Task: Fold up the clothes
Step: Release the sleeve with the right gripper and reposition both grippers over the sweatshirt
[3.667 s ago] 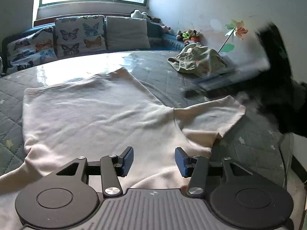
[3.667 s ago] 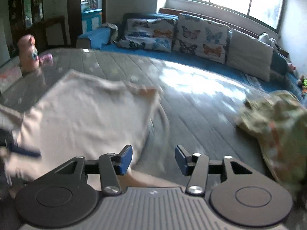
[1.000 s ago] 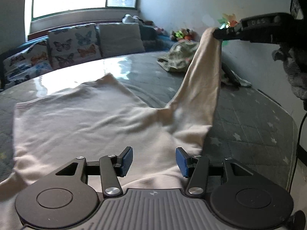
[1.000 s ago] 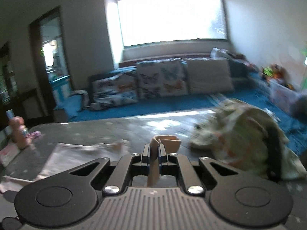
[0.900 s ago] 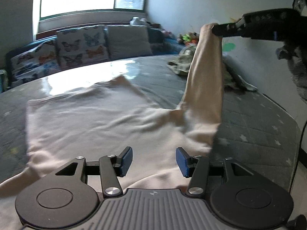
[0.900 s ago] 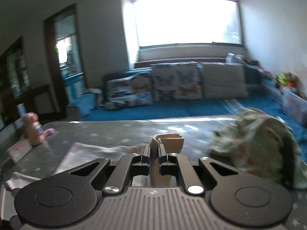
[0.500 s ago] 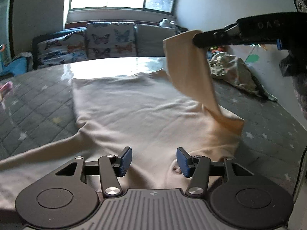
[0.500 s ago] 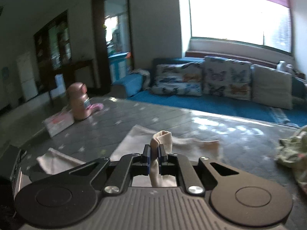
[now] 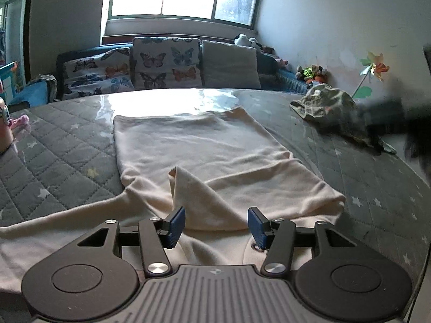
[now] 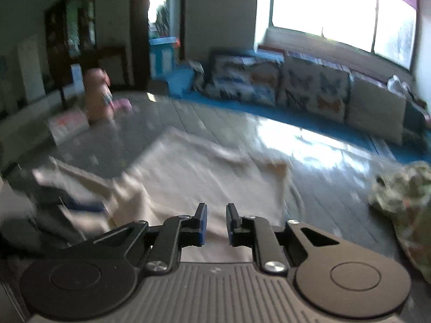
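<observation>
One cream shirt (image 9: pixel 194 145) is lying spread on the grey quilted bed (image 9: pixel 67 161), its fabric soft and matte with shallow ripples. Its right sleeve (image 9: pixel 204 191) is lying folded in over the chest, forming a rough triangle, while the left sleeve (image 9: pixel 62 223) is stretching out flat toward the bed's near left edge. The bed cover is stitched in diamonds, dotted with pale stars and shining glossy where the window light is hitting it.

Two grippers are hanging over the near end of the shirt. The left gripper (image 9: pixel 216 224) is holding its two black fingers, each tipped with a blue pad, wide apart and gripping nothing. The right gripper (image 10: pixel 216 223) is keeping its blue-padded fingers (image 10: pixel 202 222) parted by a narrow gap, with nothing between them; its view is smeared with motion blur.

One crumpled camouflage-patterned garment (image 9: pixel 328 110) is sitting in a heap near the bed's right edge, well apart from the shirt. Along the far side three cushions are leaning in a row: two printed with butterflies (image 9: pixel 167 66) and one plain grey (image 9: pixel 230 64). A paper pinwheel (image 9: pixel 373 68) is showing against the white wall at the right, and a pink rounded bottle (image 10: pixel 98 94) is standing at the bed's left side, blurred.
</observation>
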The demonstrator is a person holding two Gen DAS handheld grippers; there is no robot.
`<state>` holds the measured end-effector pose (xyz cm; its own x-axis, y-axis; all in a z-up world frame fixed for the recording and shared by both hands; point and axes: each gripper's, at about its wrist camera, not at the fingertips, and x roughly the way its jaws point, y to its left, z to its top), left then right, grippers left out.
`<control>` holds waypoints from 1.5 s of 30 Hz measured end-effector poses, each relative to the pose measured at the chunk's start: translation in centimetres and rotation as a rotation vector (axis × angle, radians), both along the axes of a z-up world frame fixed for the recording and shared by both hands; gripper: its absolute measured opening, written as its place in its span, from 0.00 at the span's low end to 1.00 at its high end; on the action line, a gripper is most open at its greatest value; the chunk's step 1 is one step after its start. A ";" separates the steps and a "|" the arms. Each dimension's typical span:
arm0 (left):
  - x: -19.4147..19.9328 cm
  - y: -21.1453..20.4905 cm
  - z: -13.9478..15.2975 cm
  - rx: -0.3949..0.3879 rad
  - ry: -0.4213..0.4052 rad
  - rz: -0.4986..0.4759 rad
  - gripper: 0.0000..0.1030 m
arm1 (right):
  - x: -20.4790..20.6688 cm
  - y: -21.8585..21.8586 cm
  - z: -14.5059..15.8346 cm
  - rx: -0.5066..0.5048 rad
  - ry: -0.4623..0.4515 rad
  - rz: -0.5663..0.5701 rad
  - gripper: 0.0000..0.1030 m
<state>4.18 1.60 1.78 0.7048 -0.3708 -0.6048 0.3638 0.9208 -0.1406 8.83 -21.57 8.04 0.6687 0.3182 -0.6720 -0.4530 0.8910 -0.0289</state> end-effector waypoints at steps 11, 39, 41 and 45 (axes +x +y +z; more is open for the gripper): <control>2.6 -0.3 -1.1 0.030 0.049 0.071 0.52 | -0.7 -3.3 -6.1 -0.007 0.157 -0.022 0.14; 1.7 1.9 0.9 0.016 0.077 0.164 0.11 | 1.0 -2.1 -4.8 0.029 0.093 -0.016 0.35; 1.5 1.6 1.3 0.008 0.059 0.147 0.12 | 1.6 -1.5 -5.0 0.035 0.088 -0.013 0.34; 2.5 0.7 0.2 0.040 0.076 0.141 0.12 | 2.6 -0.6 -5.9 0.041 0.101 -0.010 0.34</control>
<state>6.71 2.31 2.01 0.6998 -0.2460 -0.6706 0.2202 0.9674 -0.1251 11.46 -22.14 2.15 0.6014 0.3402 -0.7229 -0.4427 0.8951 0.0529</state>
